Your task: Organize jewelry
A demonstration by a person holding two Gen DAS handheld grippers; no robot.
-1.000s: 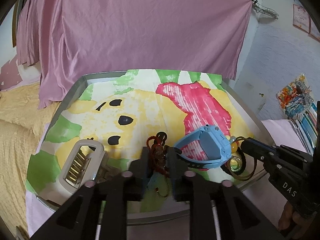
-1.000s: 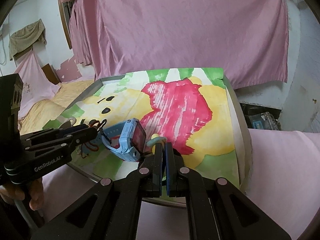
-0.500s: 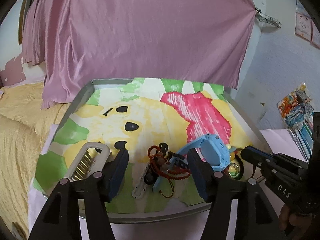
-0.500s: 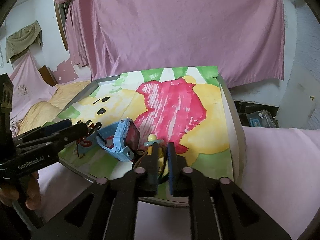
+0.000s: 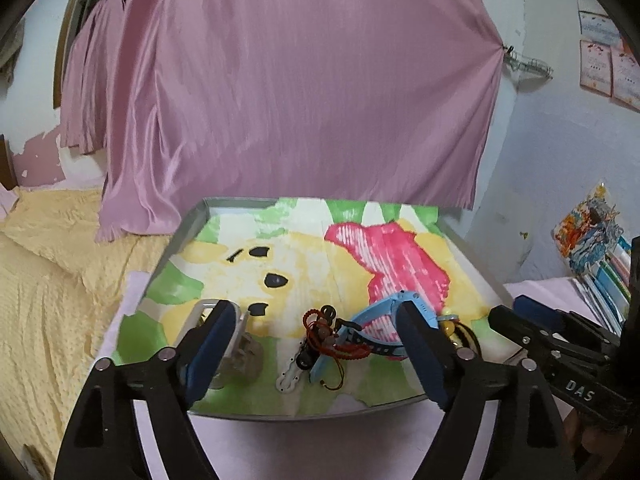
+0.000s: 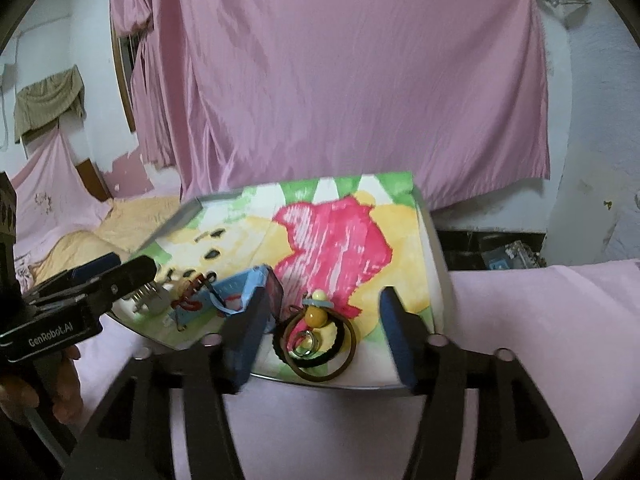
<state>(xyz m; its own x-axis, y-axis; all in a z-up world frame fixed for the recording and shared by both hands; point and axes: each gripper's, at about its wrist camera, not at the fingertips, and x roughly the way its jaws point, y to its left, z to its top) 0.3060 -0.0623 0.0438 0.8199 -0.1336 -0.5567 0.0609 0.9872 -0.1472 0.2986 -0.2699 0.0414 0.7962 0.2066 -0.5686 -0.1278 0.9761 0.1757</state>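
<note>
left gripper (image 5: pixel 316 350): jaws opening wide, pads off the red cord bracelet (image 5: pixel 332 334) they pinched a second ago
right gripper (image 6: pixel 320 332): was shut, now opening, nothing gripped
jewelry: bracelet, blue watch (image 5: pixel 384 320), rings (image 6: pixel 314 338) all resting on tray (image 5: pixel 188 228)
meaning: both pieces released, next pick likely

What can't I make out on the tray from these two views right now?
- Comb-like clip: left wrist view, mostly behind the left tool's finger; small and blurred in the right wrist view.
- Red cord bracelet: tangled with the blue watch strap; where one ends is unclear.
- Ring inside the black hair tie: too small and blurred for detail, right wrist view.
- Tray near edge: partly hidden by the right tool's opening fingers.
</note>
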